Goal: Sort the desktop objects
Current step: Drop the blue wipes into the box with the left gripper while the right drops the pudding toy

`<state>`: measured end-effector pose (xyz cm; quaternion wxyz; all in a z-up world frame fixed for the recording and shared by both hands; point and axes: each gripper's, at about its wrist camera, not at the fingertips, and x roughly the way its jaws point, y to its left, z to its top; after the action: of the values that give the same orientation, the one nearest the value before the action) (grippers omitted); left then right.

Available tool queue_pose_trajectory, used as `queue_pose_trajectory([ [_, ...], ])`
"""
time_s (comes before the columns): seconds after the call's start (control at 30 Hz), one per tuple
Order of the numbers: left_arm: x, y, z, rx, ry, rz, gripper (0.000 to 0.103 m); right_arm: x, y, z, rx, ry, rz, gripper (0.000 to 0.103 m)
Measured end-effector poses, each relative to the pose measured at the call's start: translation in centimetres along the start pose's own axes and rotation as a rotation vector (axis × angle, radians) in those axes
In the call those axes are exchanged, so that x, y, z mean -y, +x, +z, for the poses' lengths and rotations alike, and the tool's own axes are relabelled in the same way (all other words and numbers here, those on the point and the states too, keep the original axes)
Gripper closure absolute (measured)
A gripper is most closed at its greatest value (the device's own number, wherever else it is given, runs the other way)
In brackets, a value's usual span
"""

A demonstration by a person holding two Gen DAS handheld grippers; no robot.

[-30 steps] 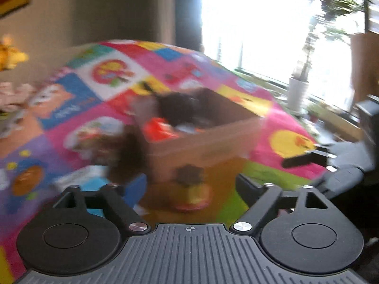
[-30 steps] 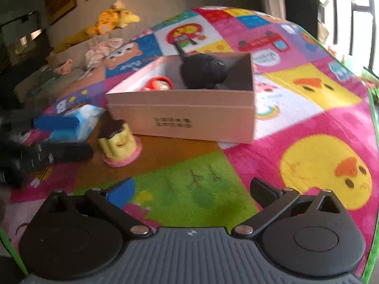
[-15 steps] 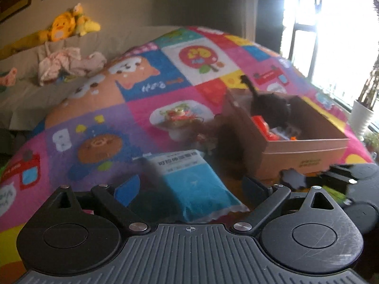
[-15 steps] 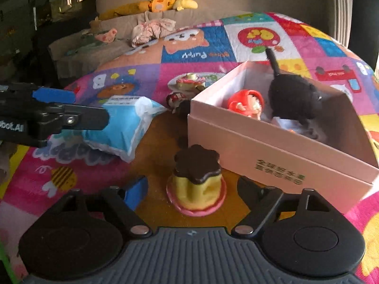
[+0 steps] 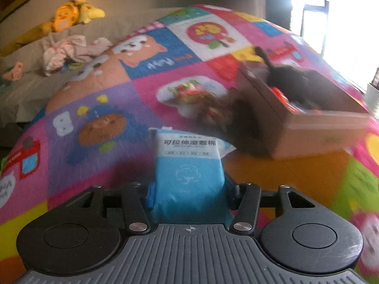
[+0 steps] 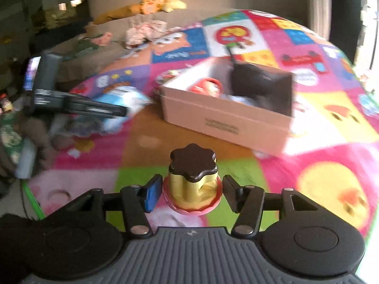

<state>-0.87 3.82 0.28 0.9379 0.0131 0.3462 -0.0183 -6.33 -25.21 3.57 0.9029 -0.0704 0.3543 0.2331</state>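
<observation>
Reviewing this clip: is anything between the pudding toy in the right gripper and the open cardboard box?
Nothing visible. The right gripper, jaws closing, has the pudding toy between its pads. Only bare play mat lies before the cardboard box. The left gripper and the blue packet are off to the side.

A patchwork play mat (image 5: 123, 108) in bright cartoon squares covers the surface that carries everything. On it sits an open cardboard box (image 6: 227, 120), straddling an orange square and pink ones. A blue pack of cotton pads (image 5: 189, 165) lies on the mat left of the box, its far end toward a purple square. Small blurred toys (image 5: 213, 113) lie on the mat just beside the box's left wall; what they are cannot be told.
</observation>
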Motion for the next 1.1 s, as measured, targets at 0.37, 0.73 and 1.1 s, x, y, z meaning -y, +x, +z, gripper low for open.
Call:
queue_pose_trajectory([
  [0.37, 4.9, -5.7, -4.5, -0.058, 0.188, -0.209, 0.023, 0.5, -0.1, -2.3, -0.025, 0.042, -0.021, 0.047],
  [0.73, 6.9, -5.2, -3.6, -0.025, 0.192, -0.229, 0.007, -0.3, 1.0, -3.3, -0.019, 0.028, -0.066, 0.03],
  [1.1, 6.3, -6.2, -1.6, 0.067, 0.217, -0.217, 0.044, 0.9, -1.4, -1.3, 0.057, 0.009, -0.075, 0.047],
])
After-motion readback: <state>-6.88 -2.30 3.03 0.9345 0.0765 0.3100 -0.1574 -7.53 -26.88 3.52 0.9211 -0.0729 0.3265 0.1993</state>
